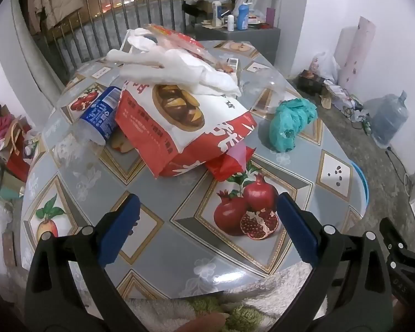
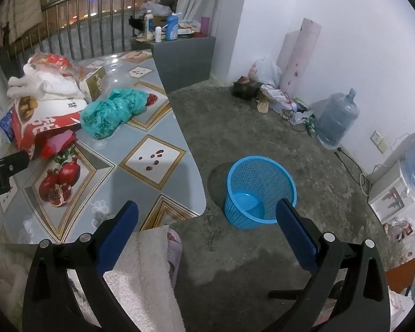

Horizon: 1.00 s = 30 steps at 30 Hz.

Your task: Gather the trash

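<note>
Trash lies on the fruit-print table [image 1: 179, 235]: a red and white food bag [image 1: 179, 121], a crumpled white plastic bag [image 1: 179, 66] on top of it, a blue-labelled plastic bottle [image 1: 96, 116] to its left and a crumpled teal plastic bag [image 1: 290, 121] to its right. My left gripper [image 1: 207, 210] is open and empty above the table's near edge. My right gripper [image 2: 207, 215] is open and empty, over the floor beside the table [image 2: 163, 182]. A blue mesh basket [image 2: 258, 191] stands empty on the floor. The teal bag [image 2: 110, 113] also shows there.
A clear plastic container [image 1: 265, 88] and a small box [image 2: 95, 83] lie behind the pile. A water jug [image 2: 336, 119], bags and cables sit along the right wall. A grey cabinet [image 2: 185, 55] with bottles stands beyond the table. A railing runs behind.
</note>
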Motion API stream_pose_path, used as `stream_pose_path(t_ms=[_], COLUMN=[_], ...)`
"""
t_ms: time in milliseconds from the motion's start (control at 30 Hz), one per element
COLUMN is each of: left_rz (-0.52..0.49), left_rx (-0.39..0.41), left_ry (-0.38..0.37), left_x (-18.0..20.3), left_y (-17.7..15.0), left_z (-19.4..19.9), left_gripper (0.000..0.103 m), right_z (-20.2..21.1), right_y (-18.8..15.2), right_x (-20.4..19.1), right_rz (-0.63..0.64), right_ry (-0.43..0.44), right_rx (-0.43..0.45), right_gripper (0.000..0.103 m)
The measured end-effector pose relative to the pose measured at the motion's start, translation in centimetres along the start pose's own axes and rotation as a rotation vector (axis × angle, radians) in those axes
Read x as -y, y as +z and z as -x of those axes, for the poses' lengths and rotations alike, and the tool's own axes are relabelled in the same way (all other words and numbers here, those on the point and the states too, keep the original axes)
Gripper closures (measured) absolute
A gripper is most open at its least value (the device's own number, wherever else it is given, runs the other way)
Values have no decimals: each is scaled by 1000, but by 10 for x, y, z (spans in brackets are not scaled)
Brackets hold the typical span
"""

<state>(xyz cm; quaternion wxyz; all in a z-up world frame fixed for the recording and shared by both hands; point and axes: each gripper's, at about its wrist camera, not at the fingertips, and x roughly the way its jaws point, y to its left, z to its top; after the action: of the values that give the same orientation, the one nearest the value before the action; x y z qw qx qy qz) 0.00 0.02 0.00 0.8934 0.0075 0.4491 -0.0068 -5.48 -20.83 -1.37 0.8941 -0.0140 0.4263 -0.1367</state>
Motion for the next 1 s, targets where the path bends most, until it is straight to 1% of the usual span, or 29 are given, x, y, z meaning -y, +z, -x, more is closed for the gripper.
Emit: stream_pose_path(t_ms=[1000], left_rz=[-2], left_rx=[-8], left_ry=[3], left_x=[-5], left_y=[-2], left_z=[-3], left_gripper=[8], right_z=[0], right_y=[1], right_x=[-1], right_rz=[-1], right_ry=[3], right_rx=[-4], right_gripper=[6])
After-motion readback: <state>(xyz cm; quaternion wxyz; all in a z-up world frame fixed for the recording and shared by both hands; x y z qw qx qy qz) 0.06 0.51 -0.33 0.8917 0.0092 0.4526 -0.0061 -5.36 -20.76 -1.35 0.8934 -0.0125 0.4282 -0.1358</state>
